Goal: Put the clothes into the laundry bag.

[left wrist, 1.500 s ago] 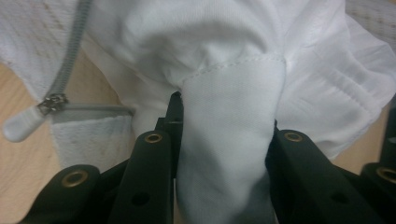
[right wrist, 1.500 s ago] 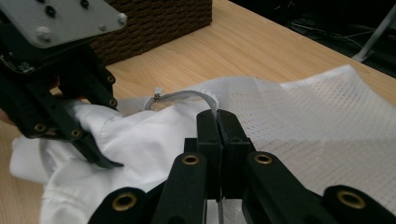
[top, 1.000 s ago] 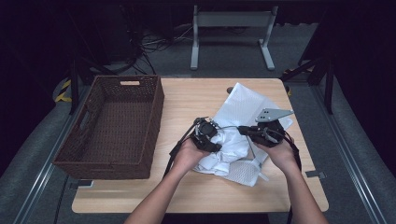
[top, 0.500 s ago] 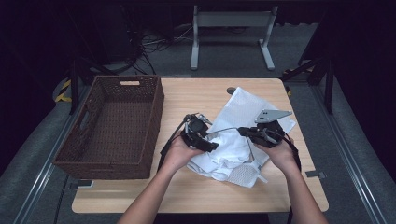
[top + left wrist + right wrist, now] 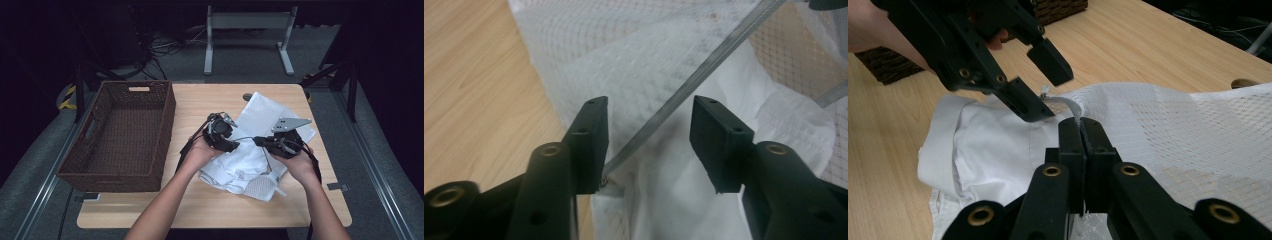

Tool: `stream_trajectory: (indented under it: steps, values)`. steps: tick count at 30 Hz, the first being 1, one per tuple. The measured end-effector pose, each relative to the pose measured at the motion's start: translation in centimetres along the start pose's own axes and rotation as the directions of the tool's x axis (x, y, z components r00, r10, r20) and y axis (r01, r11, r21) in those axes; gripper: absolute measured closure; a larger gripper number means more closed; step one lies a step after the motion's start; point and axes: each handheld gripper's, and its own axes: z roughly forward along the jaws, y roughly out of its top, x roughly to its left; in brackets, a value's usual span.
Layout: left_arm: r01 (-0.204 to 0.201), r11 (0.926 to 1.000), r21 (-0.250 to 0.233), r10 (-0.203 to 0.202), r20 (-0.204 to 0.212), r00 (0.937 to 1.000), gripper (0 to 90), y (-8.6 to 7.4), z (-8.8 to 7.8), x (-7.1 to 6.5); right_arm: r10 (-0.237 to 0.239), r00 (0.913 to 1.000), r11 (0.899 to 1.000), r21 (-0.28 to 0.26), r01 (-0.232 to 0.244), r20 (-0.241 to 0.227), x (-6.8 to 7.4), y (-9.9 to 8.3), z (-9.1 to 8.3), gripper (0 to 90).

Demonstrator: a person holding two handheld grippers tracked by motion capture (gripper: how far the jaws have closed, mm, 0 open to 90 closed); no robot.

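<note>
White mesh bag (image 5: 270,117): your right gripper (image 5: 1081,125) pinches its drawstring (image 5: 1064,102), while your left gripper (image 5: 649,135) has just been closing, jaws apart.

You see a white mesh bag (image 5: 270,112) with grid pattern, white shirt (image 5: 235,167), dark-brown woven basket (image 5: 120,132), light wood-grain surface (image 5: 200,102), black tools.

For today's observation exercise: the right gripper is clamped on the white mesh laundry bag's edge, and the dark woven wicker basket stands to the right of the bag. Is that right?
Not quite. The dark woven wicker basket stands to the left of the white mesh laundry bag, as the high view shows. The rest holds: the right gripper is clamped on the bag's edge.
</note>
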Motion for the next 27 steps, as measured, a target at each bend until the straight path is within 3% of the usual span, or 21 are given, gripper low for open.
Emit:
stream_trajectory:
  steps: [2,5,7,10,15,19,27]
  values:
    - [-0.015,0.9998,-0.012,0.015,-0.001,0.9999,61.0,0.3,0.3,-0.1,0.0,1.0,1.0,-0.005,0.0,-0.001,0.0,0.0,-0.1,88.6]
    - [-0.005,0.9996,-0.026,0.006,0.018,0.9998,79.5,0.4,0.3,0.1,-0.001,1.0,1.0,-0.005,0.001,0.0,0.0,0.0,-0.2,88.5]
    - [-0.005,0.9997,-0.024,0.006,0.031,0.9995,86.8,0.4,0.1,0.2,-0.001,1.0,1.0,-0.005,0.001,-0.001,0.0,0.0,-0.2,88.5]
    - [0.02,0.9997,-0.014,-0.02,0.055,0.9983,88.6,0.2,-0.2,0.4,-0.005,1.0,1.0,-0.001,0.005,-0.006,0.1,0.0,0.0,88.2]
    - [0.062,0.9979,-0.018,-0.061,0.051,0.9968,88.8,-0.1,-1.0,1.0,-0.005,1.0,1.0,0.011,0.005,-0.003,0.2,-0.2,0.3,85.5]
    - [0.091,0.9955,-0.025,-0.09,0.049,0.9947,88.8,-0.5,-1.6,1.5,-0.009,0.9999,0.999,0.053,0.009,0.006,0.3,-0.8,0.9,80.1]
    - [0.103,0.9944,-0.025,-0.101,0.053,0.9935,88.8,-0.8,-2.0,1.7,-0.014,0.9993,0.99,0.143,0.009,0.036,1.3,-3.2,1.2,67.3]
